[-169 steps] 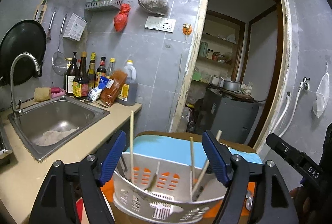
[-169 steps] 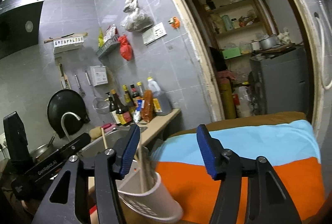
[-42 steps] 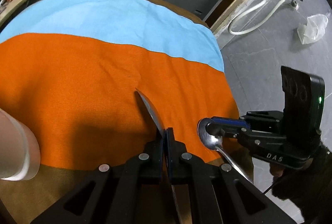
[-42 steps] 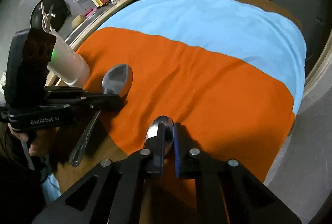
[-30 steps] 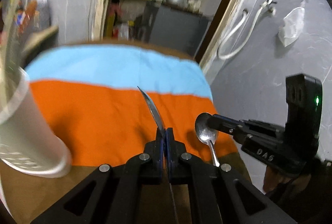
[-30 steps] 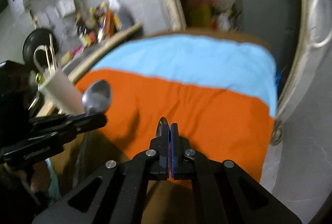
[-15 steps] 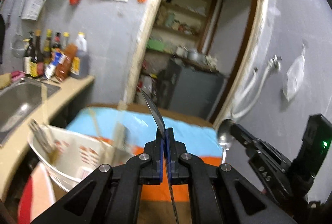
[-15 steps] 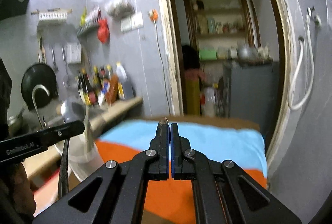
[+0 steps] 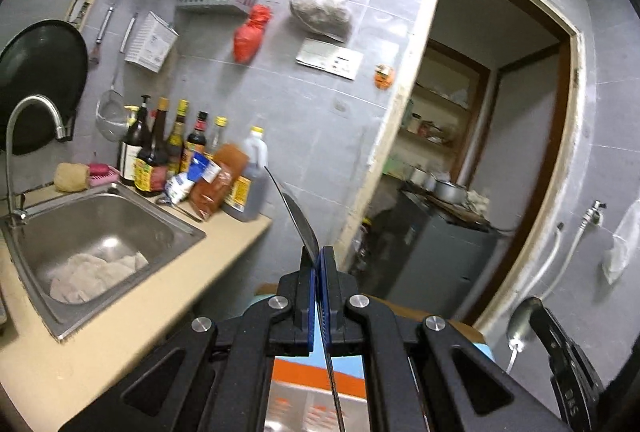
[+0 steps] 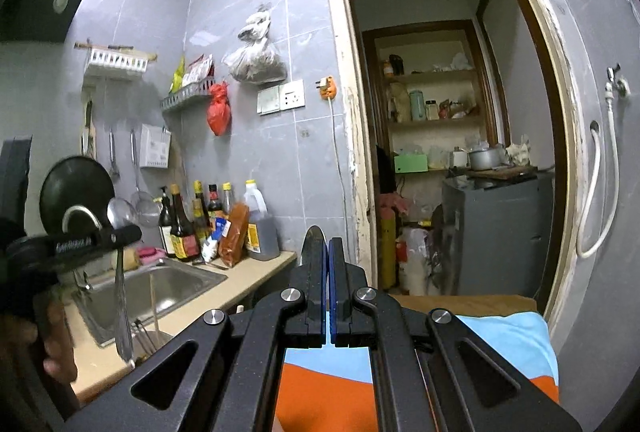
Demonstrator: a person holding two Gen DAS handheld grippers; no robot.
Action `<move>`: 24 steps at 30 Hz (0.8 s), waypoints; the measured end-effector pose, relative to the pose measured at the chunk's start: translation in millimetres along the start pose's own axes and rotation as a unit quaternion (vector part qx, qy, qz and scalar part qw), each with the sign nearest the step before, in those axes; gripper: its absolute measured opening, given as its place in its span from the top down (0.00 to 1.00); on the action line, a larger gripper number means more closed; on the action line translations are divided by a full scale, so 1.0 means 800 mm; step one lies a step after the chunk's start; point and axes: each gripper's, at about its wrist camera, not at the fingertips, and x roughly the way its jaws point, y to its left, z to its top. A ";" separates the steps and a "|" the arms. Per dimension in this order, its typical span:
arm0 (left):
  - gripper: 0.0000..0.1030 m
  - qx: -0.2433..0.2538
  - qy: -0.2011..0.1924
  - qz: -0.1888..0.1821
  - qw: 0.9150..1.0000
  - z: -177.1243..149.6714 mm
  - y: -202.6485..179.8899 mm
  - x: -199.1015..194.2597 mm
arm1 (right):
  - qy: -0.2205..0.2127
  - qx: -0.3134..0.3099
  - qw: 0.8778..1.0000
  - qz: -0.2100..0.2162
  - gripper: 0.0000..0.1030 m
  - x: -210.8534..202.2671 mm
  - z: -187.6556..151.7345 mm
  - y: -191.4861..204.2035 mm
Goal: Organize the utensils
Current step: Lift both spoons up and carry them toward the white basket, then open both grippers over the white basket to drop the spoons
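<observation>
My left gripper (image 9: 317,264) is shut on a large metal spoon (image 9: 301,222), seen edge-on, bowl up and handle hanging down. The same spoon shows in the right wrist view (image 10: 119,216), held by the left gripper (image 10: 130,231) above the white utensil holder, whose rim shows low in the left wrist view (image 9: 304,408). My right gripper (image 10: 326,250) is shut on a second spoon (image 10: 313,236), its bowl tip just above the fingers. That spoon also shows at the right of the left wrist view (image 9: 519,322).
A steel sink (image 9: 92,228) with a cloth in it is set in the beige counter (image 9: 132,316) at left, with sauce bottles (image 9: 176,152) behind. The table has an orange and blue cloth (image 10: 320,392). A doorway (image 10: 444,152) opens at right.
Both grippers have risen and tilted up from the tablecloth, each carrying its spoon. The left gripper has moved over the white holder, which has slid under the view.
</observation>
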 end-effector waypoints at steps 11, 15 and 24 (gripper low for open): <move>0.97 0.057 -0.012 0.012 0.998 -0.025 0.010 0.028 | -0.009 -0.062 0.998 -0.020 0.99 0.017 -0.025 0.045; 0.97 0.073 -0.009 -0.005 0.997 -0.041 0.005 0.026 | -0.008 -0.089 0.996 -0.020 0.99 0.012 -0.038 0.053; 0.97 0.095 0.001 -0.019 0.995 -0.053 0.006 0.020 | 0.016 -0.103 0.994 -0.011 0.99 0.005 -0.051 0.066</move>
